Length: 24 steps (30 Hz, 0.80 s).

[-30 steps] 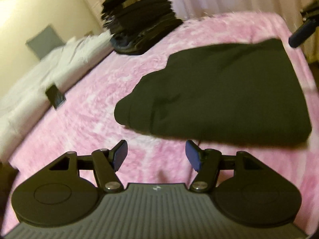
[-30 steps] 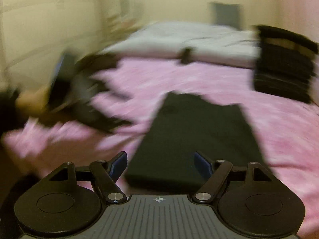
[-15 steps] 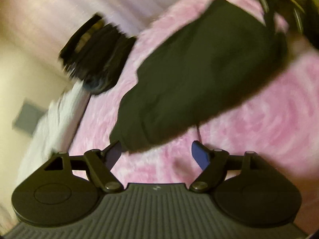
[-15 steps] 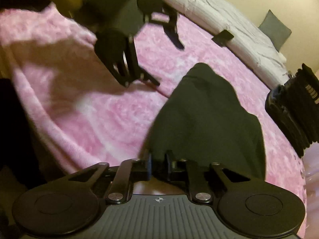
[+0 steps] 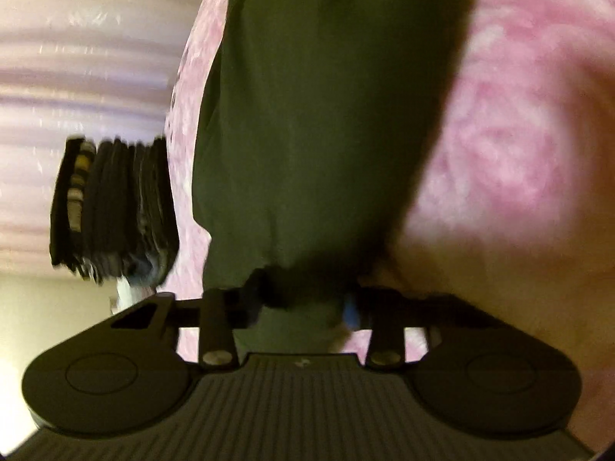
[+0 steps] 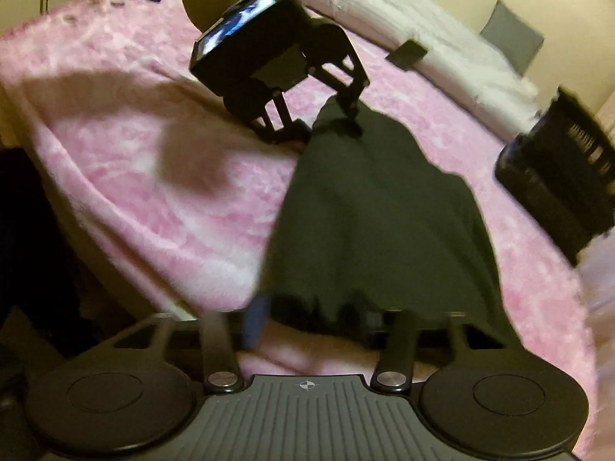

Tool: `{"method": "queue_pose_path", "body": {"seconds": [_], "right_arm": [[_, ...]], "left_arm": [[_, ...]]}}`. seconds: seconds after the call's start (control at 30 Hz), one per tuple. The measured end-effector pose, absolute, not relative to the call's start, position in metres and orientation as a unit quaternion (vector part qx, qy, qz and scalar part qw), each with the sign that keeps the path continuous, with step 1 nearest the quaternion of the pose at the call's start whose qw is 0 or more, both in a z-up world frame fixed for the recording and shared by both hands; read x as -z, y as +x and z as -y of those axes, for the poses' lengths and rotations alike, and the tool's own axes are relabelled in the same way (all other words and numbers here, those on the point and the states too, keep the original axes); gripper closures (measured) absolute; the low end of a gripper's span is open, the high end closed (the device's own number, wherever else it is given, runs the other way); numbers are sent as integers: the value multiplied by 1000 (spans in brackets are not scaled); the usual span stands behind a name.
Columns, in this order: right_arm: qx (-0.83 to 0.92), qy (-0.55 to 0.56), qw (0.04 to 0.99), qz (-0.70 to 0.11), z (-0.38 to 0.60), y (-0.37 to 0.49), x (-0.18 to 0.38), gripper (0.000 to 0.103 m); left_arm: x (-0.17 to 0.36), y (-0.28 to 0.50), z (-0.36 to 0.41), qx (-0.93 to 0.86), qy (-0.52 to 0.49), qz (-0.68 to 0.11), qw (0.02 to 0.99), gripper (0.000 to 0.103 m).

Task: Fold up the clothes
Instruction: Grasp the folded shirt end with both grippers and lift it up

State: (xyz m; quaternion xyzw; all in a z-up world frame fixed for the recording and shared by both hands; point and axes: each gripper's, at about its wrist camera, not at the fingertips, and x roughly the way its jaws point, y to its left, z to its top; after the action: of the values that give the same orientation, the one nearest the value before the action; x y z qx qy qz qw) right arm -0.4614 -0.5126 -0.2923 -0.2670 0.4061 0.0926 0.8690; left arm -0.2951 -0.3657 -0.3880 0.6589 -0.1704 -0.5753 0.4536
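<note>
Gripping is the step I am in, as I judge it: I have brought both tools to the near edges of the dark, partly folded cloth garment (image 5: 319, 115) lying on the fluffy pink blanket (image 5: 507, 146), ready for the next fold. Nearest me in the left wrist view, my left gripper (image 5: 303, 303) has just been closing, and a bunched end of the dark fabric sits between its blue pads (image 5: 350, 313); the jaws stand fairly narrow and seem to pinch the cloth, though blur keeps me from being sure. In the right wrist view my right gripper (image 6: 313, 319) has just been opening; its jaws stand about half apart with the garment's hem lying between them, the blue pad at 9 o'clock showing clear of the cloth, so I read no grip there yet. From that hem the garment runs away toward 12 o'clock, where the left tool shows on its far corner. Further off, at 3 o'clock, a stack of folded dark clothes (image 6: 565, 176) waits on the blanket, with white bedding (image 6: 423, 27) and a grey pillow (image 6: 511, 40) beyond. Next, I reckon, the right jaws must close on the hem so both ends lift together, evenly, or the fold will slump.
</note>
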Motion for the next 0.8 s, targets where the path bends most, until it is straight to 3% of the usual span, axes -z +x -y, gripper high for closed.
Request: {"method": "queue_pose_path", "body": {"seconds": [0.07,0.27,0.37,0.4,0.5,0.53,0.57,0.8], "right_arm": [[-91,-288,866,-398,505,-461,299,48],[-73,-356,850,-381,500,-461,318,49],[-78,-396,838,-366,513,-476,326,82],[-78,-400,840,-358,518,-482,327,83],[-75,-377,856,-345,535,-496,313,86],[-73,-369,862,-340,540,-501,306,87],[-70,-363,866,-336,546,-504,300,87],[-41,-366,863,-346,580,-526,289,87]], "left_arm": [[385,-299,367,572,657,144,470,83],[342,-315,352,587,603,43,539,89],[325,-330,334,586,584,21,561,90],[322,-335,328,584,581,19,567,90],[331,-348,316,554,599,54,576,79],[335,-352,314,550,606,68,570,61],[339,-357,312,546,613,83,565,51],[380,-380,337,535,654,157,512,50]]}}
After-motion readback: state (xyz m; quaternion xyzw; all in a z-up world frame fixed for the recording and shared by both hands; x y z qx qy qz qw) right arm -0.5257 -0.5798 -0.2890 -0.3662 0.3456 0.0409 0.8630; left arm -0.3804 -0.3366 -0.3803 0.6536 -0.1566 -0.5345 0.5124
